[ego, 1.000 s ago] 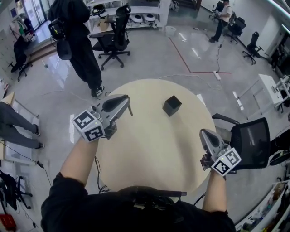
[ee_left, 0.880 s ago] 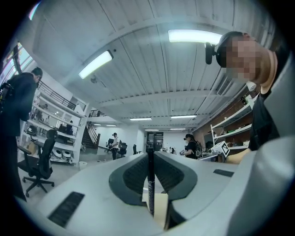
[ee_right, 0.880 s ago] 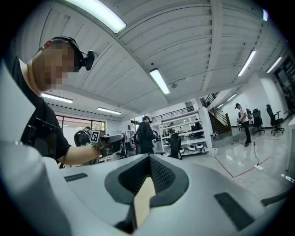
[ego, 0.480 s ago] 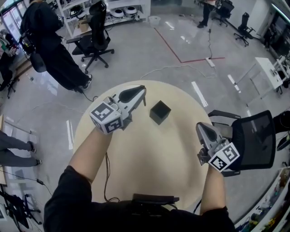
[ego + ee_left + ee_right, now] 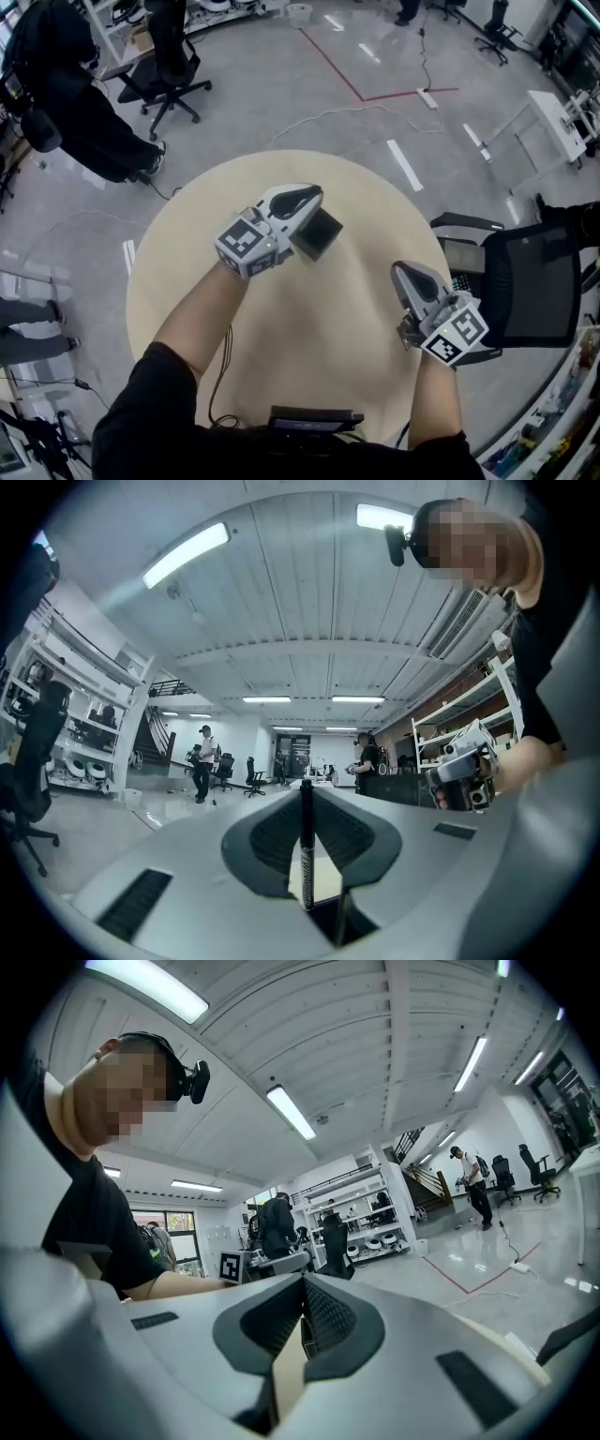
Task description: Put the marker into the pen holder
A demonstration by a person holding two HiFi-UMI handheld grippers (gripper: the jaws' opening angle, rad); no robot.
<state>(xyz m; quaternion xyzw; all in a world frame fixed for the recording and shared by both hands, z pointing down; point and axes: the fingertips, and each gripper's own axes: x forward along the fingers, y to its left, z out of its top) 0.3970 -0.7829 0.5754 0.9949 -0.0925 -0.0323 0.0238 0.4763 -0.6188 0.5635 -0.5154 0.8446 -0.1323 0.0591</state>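
My left gripper [image 5: 311, 197] hangs over the middle of the round beige table [image 5: 281, 375], its tips right above the black cube pen holder [image 5: 323, 236] and covering part of it. In the left gripper view, the left gripper [image 5: 306, 794] is shut on a thin black marker [image 5: 306, 846] that stands upright between the pads. The marker does not show clearly in the head view. Near the table's right edge, my right gripper [image 5: 401, 272] is shut, and the right gripper view shows the right gripper [image 5: 302, 1283] with nothing between its pads.
A black office chair [image 5: 525, 291] stands close to the table's right side. A flat black device [image 5: 314, 417] lies at the table's near edge. A person in black [image 5: 66, 103] and another chair [image 5: 169, 66] are on the floor at the far left.
My left gripper has moved right with the marker, from the table's left part to just over the pen holder. The right gripper has hardly moved.
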